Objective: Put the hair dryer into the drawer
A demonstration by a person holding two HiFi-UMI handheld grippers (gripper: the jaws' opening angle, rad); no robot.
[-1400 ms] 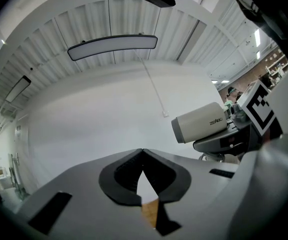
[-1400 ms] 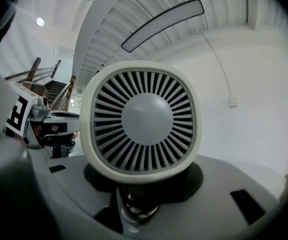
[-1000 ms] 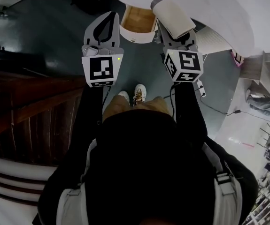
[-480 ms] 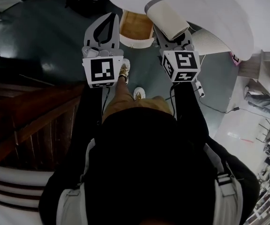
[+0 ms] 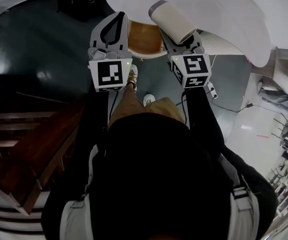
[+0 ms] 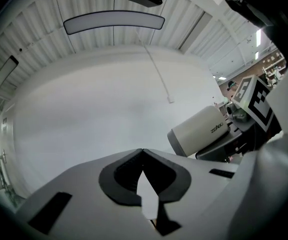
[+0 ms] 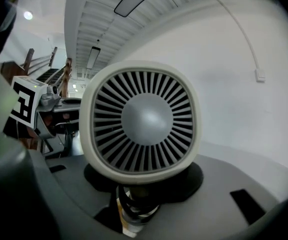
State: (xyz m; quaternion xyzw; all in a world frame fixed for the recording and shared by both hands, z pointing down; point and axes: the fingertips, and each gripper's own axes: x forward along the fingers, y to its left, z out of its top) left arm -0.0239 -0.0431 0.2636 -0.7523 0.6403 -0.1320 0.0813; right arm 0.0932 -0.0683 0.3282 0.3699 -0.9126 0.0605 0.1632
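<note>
The right tool (image 7: pixel 133 204) was clamped on the lower part of the cream, barrel-shaped hair dryer (image 7: pixel 141 119), whose grey slotted rear grille faced that tool's camera. In the head view the hair dryer (image 5: pixel 173 21) was held in the air just right of the open, light-wood drawer (image 5: pixel 144 39) under the round white table (image 5: pixel 209 9). The left tool (image 6: pixel 142 151) had its jaws together, empty, beside the drawer's left edge.
</note>
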